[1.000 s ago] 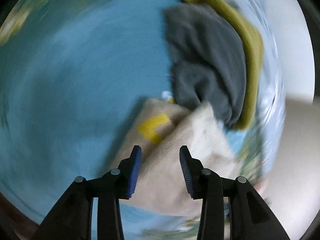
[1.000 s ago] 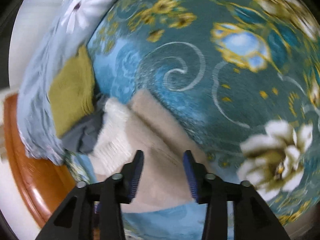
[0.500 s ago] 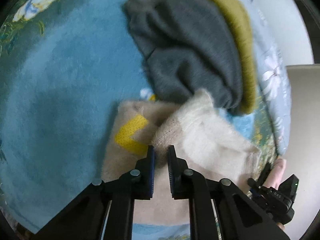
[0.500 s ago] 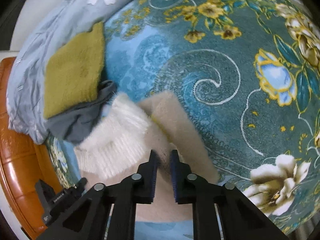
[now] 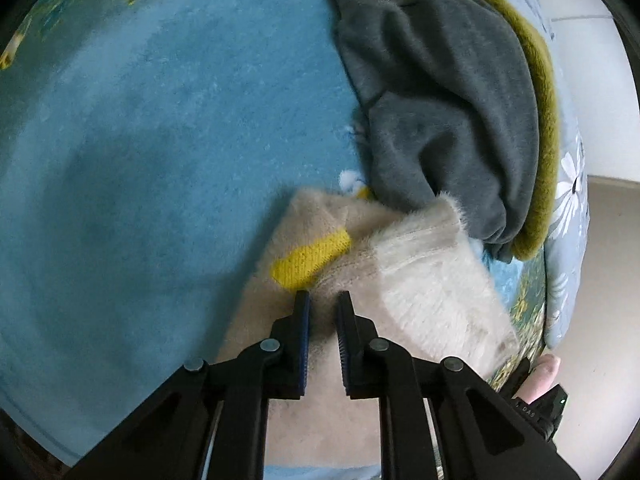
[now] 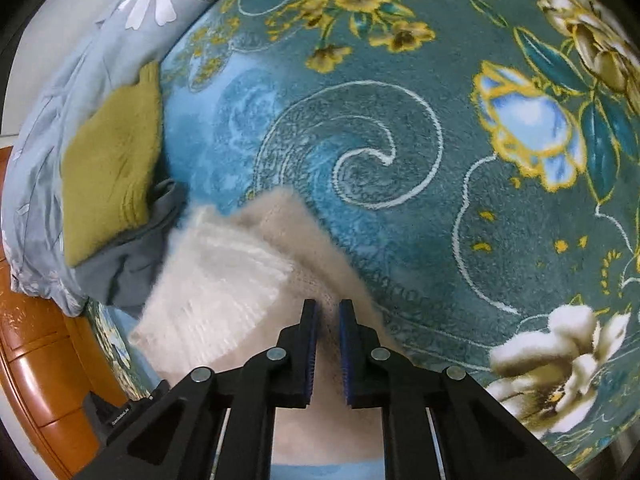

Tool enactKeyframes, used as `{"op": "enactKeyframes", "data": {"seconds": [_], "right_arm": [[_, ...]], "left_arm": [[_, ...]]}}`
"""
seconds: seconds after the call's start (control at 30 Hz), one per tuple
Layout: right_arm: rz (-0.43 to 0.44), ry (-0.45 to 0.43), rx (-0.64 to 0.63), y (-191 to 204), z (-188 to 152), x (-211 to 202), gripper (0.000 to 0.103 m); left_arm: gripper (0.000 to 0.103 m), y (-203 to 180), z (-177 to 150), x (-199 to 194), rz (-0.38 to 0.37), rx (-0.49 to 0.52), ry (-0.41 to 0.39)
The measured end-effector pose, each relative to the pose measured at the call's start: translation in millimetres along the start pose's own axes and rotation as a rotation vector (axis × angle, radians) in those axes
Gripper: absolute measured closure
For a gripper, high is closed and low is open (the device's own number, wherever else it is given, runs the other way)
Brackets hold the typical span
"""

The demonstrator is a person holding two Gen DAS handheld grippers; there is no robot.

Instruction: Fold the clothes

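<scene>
- The blanket [image 5: 152, 128], teal with flowers, carries everything; it looks like a bed, though I cannot be sure.
- The left claw [image 5: 322, 300] pinches a ridge of the beige sweater [image 5: 304, 320], just below its yellow patch [image 5: 310, 258]. Its jaws have just been closing, and fabric is between them.
- The sweater lies partly folded in front of both claws, its white ribbed part [image 5: 432, 280] uppermost.
- The right claw [image 6: 328, 308] is pressed nearly together on a thin fold of the same sweater, beside the ribbed part.
- The grey garment [image 5: 440, 100] overlaps the sweater's far corner, with the olive one [image 5: 540, 100] beneath it.
- Risks, as I judge them:
  - the fluffy knit may let only fuzz be caught, so a lift slips free;
  - the grey garment may drag along, since it rests on the corner;
  - uneven pulls from the two claws would skew the fold;
  - the layers may slide apart, because the pile is loose.
</scene>
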State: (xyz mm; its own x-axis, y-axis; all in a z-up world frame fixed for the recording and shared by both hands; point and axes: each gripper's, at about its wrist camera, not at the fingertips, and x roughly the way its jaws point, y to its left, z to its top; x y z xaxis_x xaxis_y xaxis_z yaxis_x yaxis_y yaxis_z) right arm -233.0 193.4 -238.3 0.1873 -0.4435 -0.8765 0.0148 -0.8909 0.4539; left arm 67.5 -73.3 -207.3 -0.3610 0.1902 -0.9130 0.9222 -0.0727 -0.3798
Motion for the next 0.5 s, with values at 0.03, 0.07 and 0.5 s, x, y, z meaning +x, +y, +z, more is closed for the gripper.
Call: {"op": "enactKeyframes", "data": {"seconds": [0.03,0.07,0.5], "right_arm": [[-0.011,0.000,-0.020,1,0,1,0.092],[-0.022,0.001,-0.039,3,0,1,0.091],[-0.017,-0.007,-0.105,-24,2,-3,0.043]], "left_arm": [[0.087,-3,1,2,0.004,0.019,0.002],[0.087,-7,4,6,0.005,0.033,0.003],[0.045,-23,-4,4,0.075,0.260,0.048]]}}
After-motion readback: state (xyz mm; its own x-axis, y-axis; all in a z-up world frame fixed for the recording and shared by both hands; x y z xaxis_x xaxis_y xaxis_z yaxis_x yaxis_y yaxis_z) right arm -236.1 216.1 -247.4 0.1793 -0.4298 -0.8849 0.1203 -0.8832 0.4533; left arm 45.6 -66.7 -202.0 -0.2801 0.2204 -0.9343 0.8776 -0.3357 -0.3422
